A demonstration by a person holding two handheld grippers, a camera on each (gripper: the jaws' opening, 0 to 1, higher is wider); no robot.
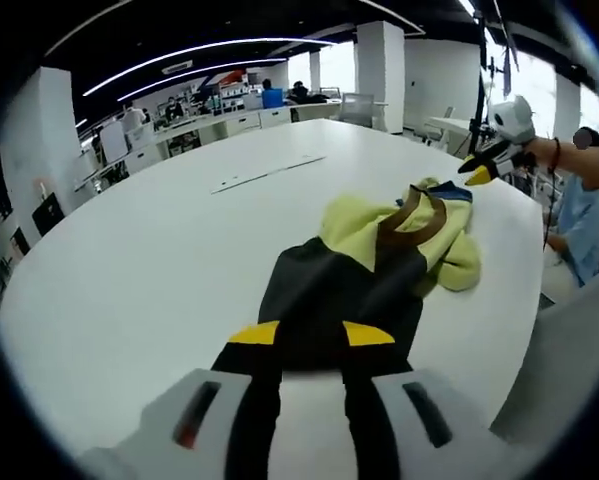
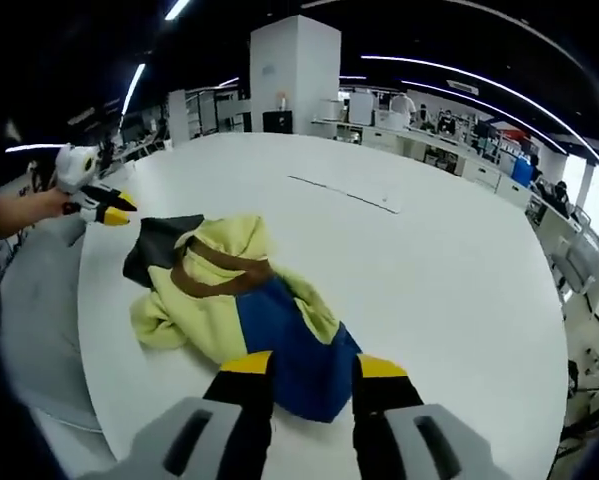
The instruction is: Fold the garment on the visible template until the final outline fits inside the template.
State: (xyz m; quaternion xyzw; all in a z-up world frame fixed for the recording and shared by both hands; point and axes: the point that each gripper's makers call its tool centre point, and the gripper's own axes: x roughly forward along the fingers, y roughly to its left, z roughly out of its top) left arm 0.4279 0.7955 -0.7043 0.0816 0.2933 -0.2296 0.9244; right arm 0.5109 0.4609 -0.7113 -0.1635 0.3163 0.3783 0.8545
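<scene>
The garment (image 1: pixel 364 270) lies crumpled on the white surface (image 1: pixel 149 260), close to its rounded edge, with its long axis running from one gripper toward the other — in the left gripper view the dark charcoal end points at the camera and the blue end lies farthest off; in the right gripper view (image 2: pixel 241 300) the blue panel is nearest and the charcoal part lies beyond it. It is a colour-blocked piece: pale yellow fabric bunched in loose folds around the middle, a brown band curving across the yellow like a collar or hood edge, a blue panel at one end and a charcoal panel at the other. No brand, label or writing can be read on it. The left gripper (image 1: pixel 311 335) hangs just over the charcoal end, its yellow-tipped black fingers (image 1: pixel 255 333) set moderately apart with dark cloth showing between them; whether they touch the cloth cannot be told. The right gripper (image 2: pixel 313 366) sits at the blue end, its fingers (image 2: pixel 247 364) likewise spread with blue cloth in the gap — nothing is visibly pinched. Beyond the garment, a thin pale strip (image 2: pixel 341 194) lies flat on the surface, well apart from it.
</scene>
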